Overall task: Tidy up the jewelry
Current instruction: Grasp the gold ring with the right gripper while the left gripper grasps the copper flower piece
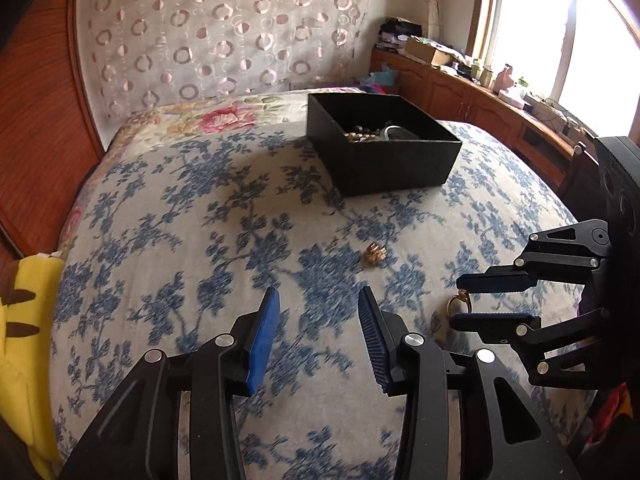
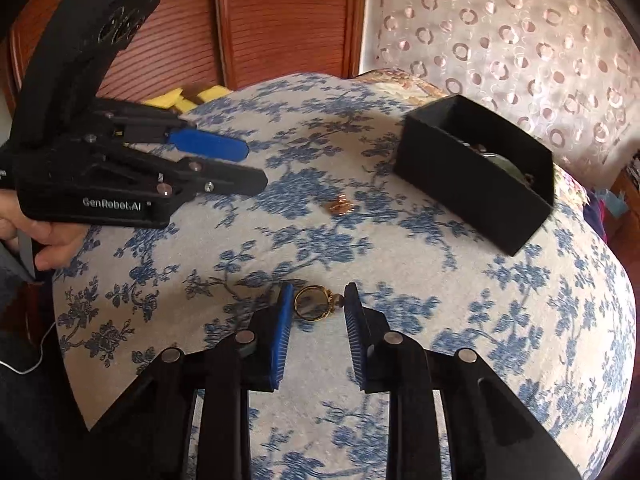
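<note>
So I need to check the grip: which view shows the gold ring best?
The right wrist view: the gold ring lies face-on between the right gripper pads. In the left wrist view the ring is edge-on and partly hidden.

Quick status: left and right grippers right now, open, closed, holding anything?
Left gripper: open, nothing between its fingers.
Right gripper: jaws around the gold ring on the bedspread; left pad touches it, but a firm grip cannot be told.
</note>
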`<state>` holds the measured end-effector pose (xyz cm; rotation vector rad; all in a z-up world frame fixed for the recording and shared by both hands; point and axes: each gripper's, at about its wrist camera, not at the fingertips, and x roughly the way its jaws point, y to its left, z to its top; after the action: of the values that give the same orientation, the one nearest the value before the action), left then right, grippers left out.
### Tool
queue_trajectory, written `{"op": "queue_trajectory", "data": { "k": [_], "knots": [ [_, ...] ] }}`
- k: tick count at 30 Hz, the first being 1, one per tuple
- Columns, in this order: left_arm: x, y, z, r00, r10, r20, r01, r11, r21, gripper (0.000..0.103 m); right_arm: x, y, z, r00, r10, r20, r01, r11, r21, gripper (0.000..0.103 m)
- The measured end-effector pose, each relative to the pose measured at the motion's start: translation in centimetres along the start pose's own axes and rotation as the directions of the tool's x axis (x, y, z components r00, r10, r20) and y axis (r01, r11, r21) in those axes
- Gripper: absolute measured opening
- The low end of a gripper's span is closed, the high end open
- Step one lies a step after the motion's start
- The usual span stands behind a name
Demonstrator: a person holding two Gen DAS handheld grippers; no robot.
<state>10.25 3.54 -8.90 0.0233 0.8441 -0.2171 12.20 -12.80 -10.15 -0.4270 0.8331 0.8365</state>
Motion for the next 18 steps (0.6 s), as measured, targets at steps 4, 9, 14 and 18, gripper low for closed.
{"op": "queue_trajectory", "data": {
  "k": [4, 9, 14, 18],
  "knots": [
    [0.9, -0.8, 0.7, 1.000, -0.009, -0.002, 0.009, 1.000, 0.012, 0.039, -0.9, -1.3, -0.3, 1.000, -0.015, 0.015, 0.015, 0.999, 0.030, 0.028],
    [1.9, -1.5, 1.1, 1.000, -0.007, -0.012, 0.008, 1.000, 0.022, 0.039, -1.6, -2.6, -0.6, 0.999, -0.037, 0.025, 0.035, 0.998, 0.053, 0.028],
    [2.8, -2.5, 1.9, 1.000, -0.022, -0.016, 0.022, 0.999, 0.043, 0.039, -1.8, -3.6, -0.9, 0.998, -0.048, 0.029, 0.046, 0.996, 0.080, 0.028],
    [3.7, -3.1, 2.5, 0.999, -0.026, -0.033, 0.028, 0.998, 0.050, 0.025, -1.7, -3.9, -1.2, 0.998, -0.054, 0.027, 0.052, 0.995, 0.088, 0.028]
  ]
}}
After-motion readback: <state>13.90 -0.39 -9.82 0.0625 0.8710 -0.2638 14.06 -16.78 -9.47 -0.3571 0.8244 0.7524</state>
